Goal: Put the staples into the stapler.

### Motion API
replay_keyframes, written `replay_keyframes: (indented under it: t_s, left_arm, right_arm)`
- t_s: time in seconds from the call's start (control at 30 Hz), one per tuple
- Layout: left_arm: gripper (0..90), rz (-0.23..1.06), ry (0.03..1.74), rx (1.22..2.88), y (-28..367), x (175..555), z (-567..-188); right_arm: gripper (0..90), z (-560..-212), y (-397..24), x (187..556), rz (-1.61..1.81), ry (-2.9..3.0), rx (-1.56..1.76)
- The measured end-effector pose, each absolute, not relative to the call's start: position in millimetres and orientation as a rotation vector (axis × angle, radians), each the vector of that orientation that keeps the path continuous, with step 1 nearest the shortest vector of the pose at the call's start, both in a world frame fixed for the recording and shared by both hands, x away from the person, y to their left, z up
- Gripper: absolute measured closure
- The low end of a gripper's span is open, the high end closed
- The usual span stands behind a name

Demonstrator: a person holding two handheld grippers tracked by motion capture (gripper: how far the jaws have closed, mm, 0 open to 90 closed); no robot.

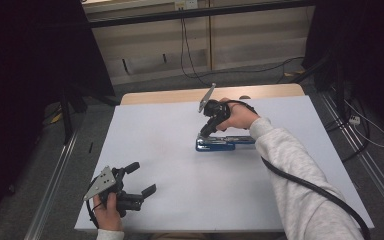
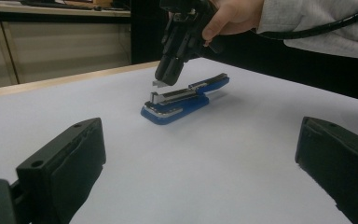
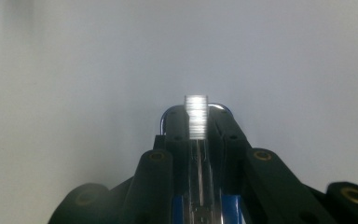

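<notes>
Blue stapler (image 1: 225,142) lies open on the white bench (image 1: 180,200), a bit past centre toward the far side, long axis running roughly left-right across the high view. Its metal staple channel faces up.

Right claw (image 1: 203,131) hangs directly over the stapler's left end, pointing down at it. Its jaws are pinched together on a short strip of staples (image 3: 196,116); in the left gripper view the strip (image 2: 159,83) sits just above the front of the channel, apart from it, not yet seated. In the right gripper view the strip looks lined up lengthwise with the channel, the blue body (image 3: 230,210) directly below. So the key relation, as I judge it: strip above the channel, axes roughly parallel, straight down is the way in.

Left claw (image 1: 140,179) is well apart, near the bench's near-left corner, jaws spread wide, holding nothing, aimed across toward the stapler (image 2: 182,100). Right hand (image 1: 237,116) is plainly the nearer one.

Hard to make out:
- The strip is blown out white in the right gripper view, so its length and exact tilt are unclear.
- How much of the strip the jaws cover can't be told.
- The stapler's right end is partly behind the right sleeve (image 1: 290,170) in the high view.
- Whether staples already sit in the channel can't be told.
</notes>
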State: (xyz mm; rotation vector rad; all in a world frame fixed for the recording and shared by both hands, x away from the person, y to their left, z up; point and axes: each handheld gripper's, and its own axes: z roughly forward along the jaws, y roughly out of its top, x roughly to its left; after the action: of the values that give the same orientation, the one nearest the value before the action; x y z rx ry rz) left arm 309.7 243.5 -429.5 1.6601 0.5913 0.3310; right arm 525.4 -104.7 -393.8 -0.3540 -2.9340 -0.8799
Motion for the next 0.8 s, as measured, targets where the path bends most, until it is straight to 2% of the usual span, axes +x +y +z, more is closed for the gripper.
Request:
replay_keyframes:
  t_s: [0.8]
  left_arm:
    - [1.6, 0.329, 0.591, 1.666, 243.0, 310.9, -430.4]
  right_arm:
    - [78.2, -402.5, -105.3, 525.9, -0.851, -2.937, -0.355]
